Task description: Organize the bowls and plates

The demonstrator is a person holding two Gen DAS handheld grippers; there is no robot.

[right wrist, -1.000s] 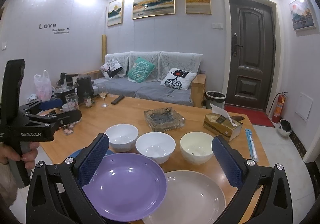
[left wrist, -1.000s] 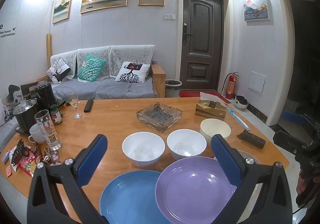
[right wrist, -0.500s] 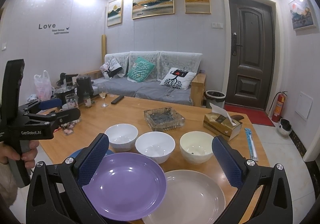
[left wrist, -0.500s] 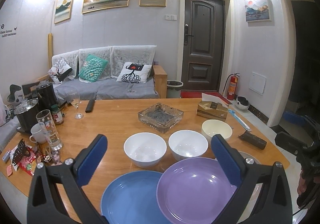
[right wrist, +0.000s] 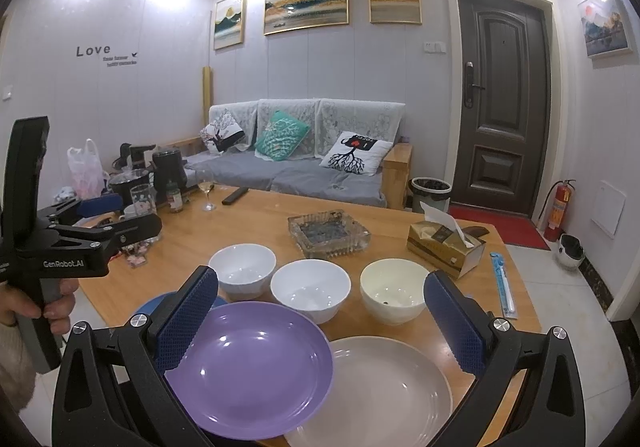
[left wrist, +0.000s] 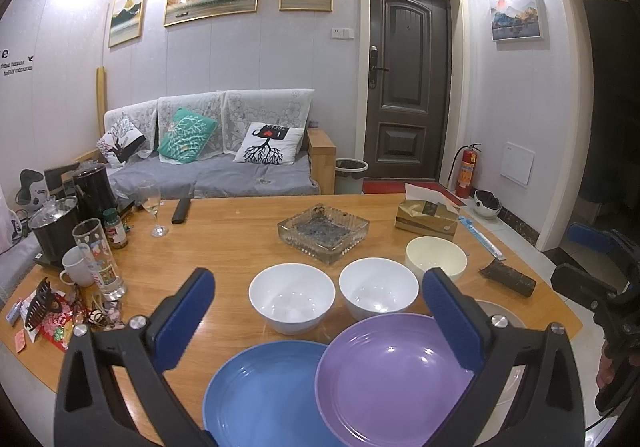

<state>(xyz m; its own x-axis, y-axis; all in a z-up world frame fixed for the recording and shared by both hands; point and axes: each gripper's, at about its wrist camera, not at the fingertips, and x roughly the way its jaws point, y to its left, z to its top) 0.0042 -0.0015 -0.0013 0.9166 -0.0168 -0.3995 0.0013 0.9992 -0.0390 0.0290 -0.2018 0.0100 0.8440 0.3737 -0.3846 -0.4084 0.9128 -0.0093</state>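
**Plates overlapped at the near edge, nothing gripped**

Plates sit nearest me on the surface: the purple plate point(right wrist: 256, 371) overlaps the grey plate point(right wrist: 384, 391) and lies just beside the blue plate point(left wrist: 264, 395). Behind them stand two white bowls point(left wrist: 292, 297) point(left wrist: 378, 293) and a cream bowl point(right wrist: 394, 289). My left gripper point(left wrist: 320, 317) and right gripper point(right wrist: 320, 321) hover with jaws apart, empty. I judge that lifting the purple plate carelessly could drag the grey one off the edge. My left tool reads "GenRobot.AI"; the wall says "Love".

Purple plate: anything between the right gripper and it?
Nothing visible. The right gripper is open above the purple plate, which overlaps the grey plate and blue plate, with nothing on top of it.
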